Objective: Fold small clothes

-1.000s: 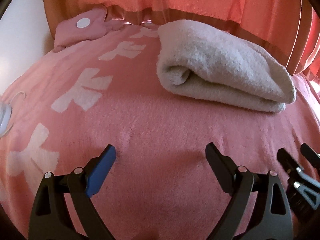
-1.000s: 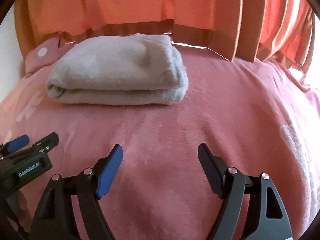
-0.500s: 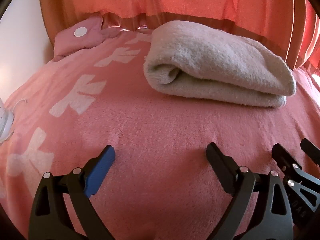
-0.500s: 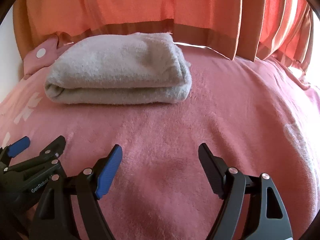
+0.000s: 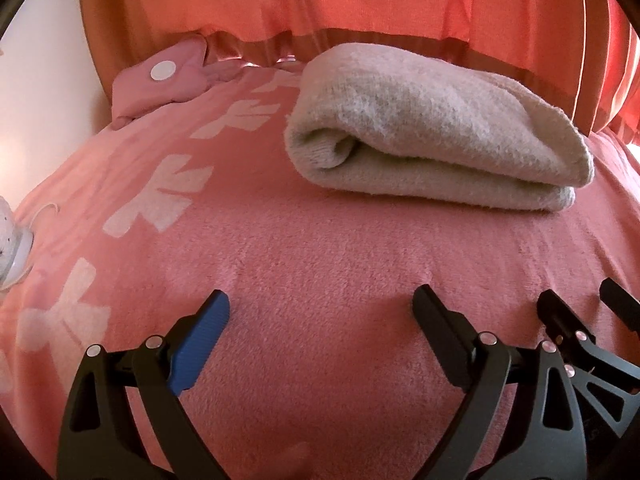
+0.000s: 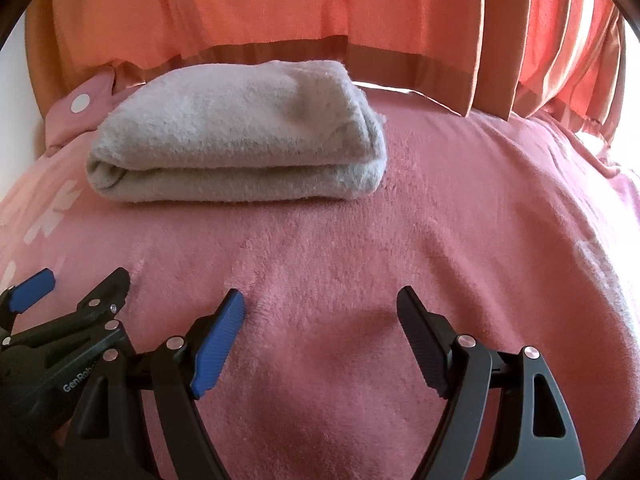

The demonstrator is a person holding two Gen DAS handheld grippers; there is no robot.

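1. Black plastic forms the left gripper [image 5: 322, 312], whose jaws stand wide apart with nothing between them; one finger carries a blue ribbed pad [image 5: 198, 344].
2. The right gripper [image 6: 320, 308] is likewise spread wide and holds nothing, its blue pad [image 6: 218, 346] on the left finger and a black pad on the other.
3. The two grippers sit close side by side: in the right wrist view the left one shows at the lower left edge, and in the left wrist view the right one shows at the lower right edge.
4. Both hover low over a pink fleece blanket [image 5: 320, 248] printed with pale bow shapes [image 5: 160, 196].
5. Ahead of the grippers, well apart from their tips, lies the folded beige garment [image 6: 236, 140], a thick fuzzy bundle resting flat on the blanket with its rolled fold facing left.
6. A pink pillow [image 5: 160, 80] with a white dot sits beyond it to the left.
7. Orange curtains [image 6: 320, 8] hang behind.
8. No container shows in either view.
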